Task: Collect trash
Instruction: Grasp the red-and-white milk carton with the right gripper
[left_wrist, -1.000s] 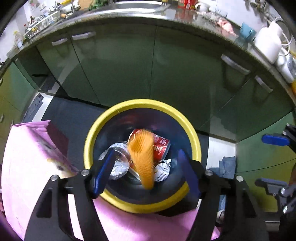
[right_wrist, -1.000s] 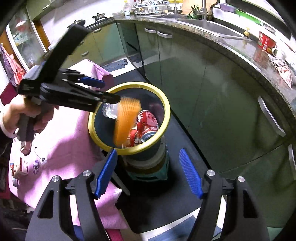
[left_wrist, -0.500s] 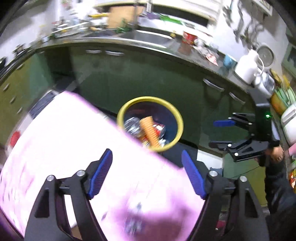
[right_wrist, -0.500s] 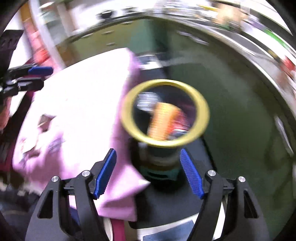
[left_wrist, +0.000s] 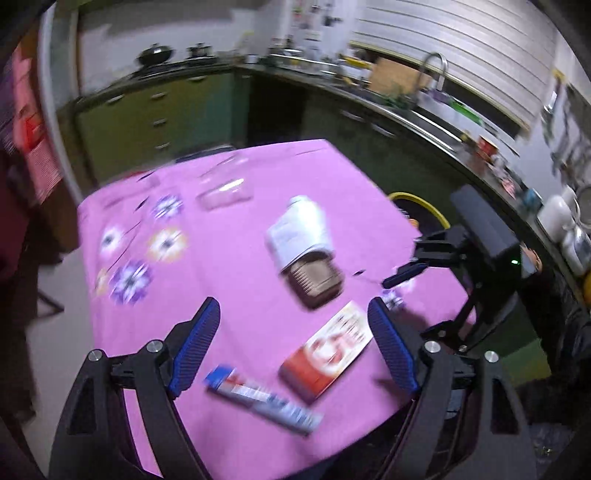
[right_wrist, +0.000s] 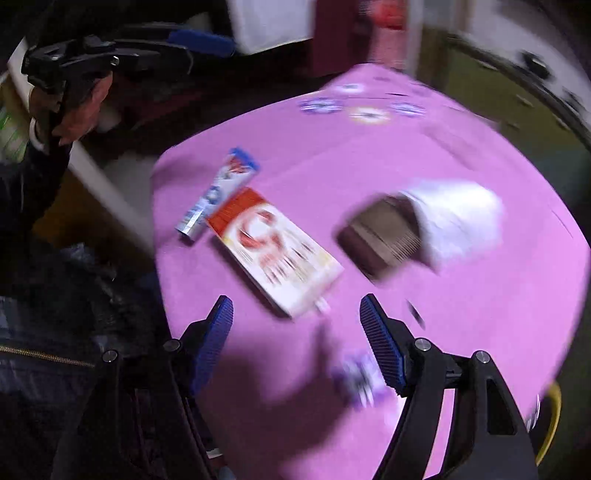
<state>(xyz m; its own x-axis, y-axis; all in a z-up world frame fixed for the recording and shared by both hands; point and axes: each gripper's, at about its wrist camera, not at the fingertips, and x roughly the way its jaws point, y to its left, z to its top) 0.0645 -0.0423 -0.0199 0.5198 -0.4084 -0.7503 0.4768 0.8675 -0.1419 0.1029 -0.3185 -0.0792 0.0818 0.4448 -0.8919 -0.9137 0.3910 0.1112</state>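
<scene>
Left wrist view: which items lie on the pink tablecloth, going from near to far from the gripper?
Blue toothpaste tube → red and white box → brown and white bottle lying on its side → clear plastic bottle.

Home kitchen, sink faucet (left_wrist: 434, 68), green cabinets (left_wrist: 155, 114)

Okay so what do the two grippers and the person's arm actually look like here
Both the left gripper and the right gripper have matte black angular frames with silver screw heads and blue ribbed fingers. A green indicator light glows on the right unit's black body. The left hand is bare, with a dark sleeve.
</scene>
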